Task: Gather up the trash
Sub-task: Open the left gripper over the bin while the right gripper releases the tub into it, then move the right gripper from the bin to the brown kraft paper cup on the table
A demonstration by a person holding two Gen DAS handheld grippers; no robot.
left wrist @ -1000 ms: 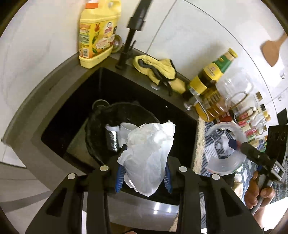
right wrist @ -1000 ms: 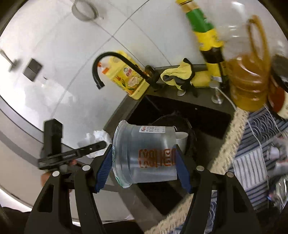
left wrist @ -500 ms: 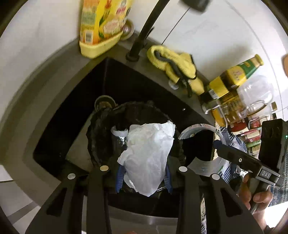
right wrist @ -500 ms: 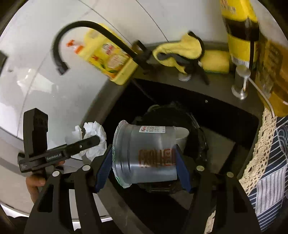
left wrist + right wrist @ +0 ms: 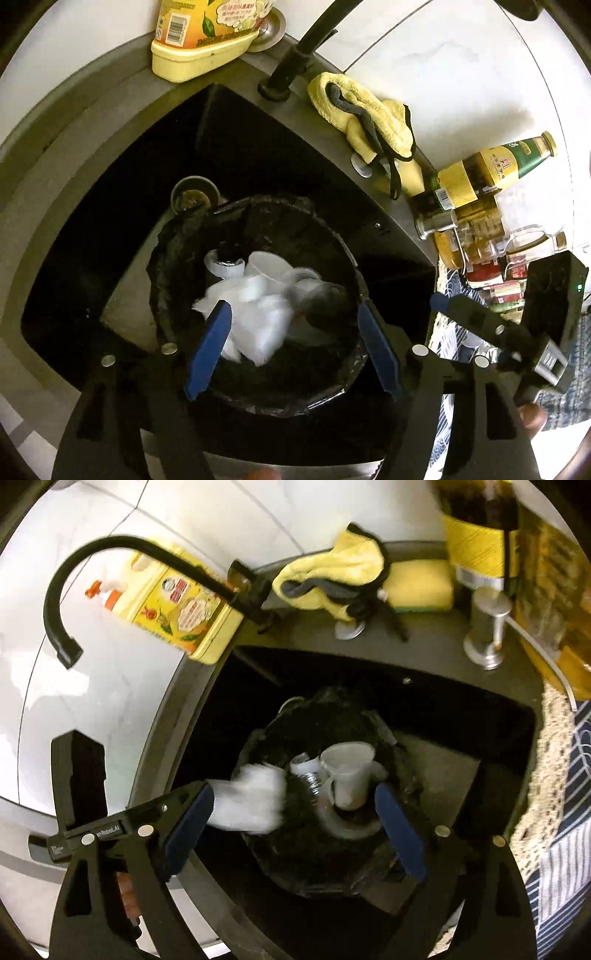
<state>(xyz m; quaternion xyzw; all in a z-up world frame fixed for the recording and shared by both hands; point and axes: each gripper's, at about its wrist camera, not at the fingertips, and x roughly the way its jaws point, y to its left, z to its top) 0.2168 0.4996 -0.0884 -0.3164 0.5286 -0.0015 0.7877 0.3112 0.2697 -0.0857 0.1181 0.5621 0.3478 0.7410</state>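
Observation:
A black-lined trash bin [image 5: 255, 221] stands in the dark sink [image 5: 122, 192]. My left gripper [image 5: 291, 347] is open just above its near rim. The crumpled white tissue [image 5: 255, 325] is blurred between the jaws, loose over the bin. White cups [image 5: 266, 266] and the clear plastic cup [image 5: 317, 299] lie inside. In the right wrist view my right gripper [image 5: 291, 830] is open above the bin [image 5: 332, 864]; the clear cup [image 5: 343, 812] lies inside beside a white cup [image 5: 347, 768]. The tissue [image 5: 251, 801] shows blurred at the left jaw.
A black faucet [image 5: 110, 550], yellow detergent jug [image 5: 207, 37], yellow cloth [image 5: 369, 114] and sponge [image 5: 421, 587] line the sink's back rim. Oil and sauce bottles [image 5: 480, 184] stand at the right, beside a patterned mat [image 5: 561, 812]. The right gripper also shows in the left wrist view [image 5: 439, 302].
Both grippers moved over the bin and opened. The tissue left my left jaws and the clear cup left my right jaws; both dropped into the bin.

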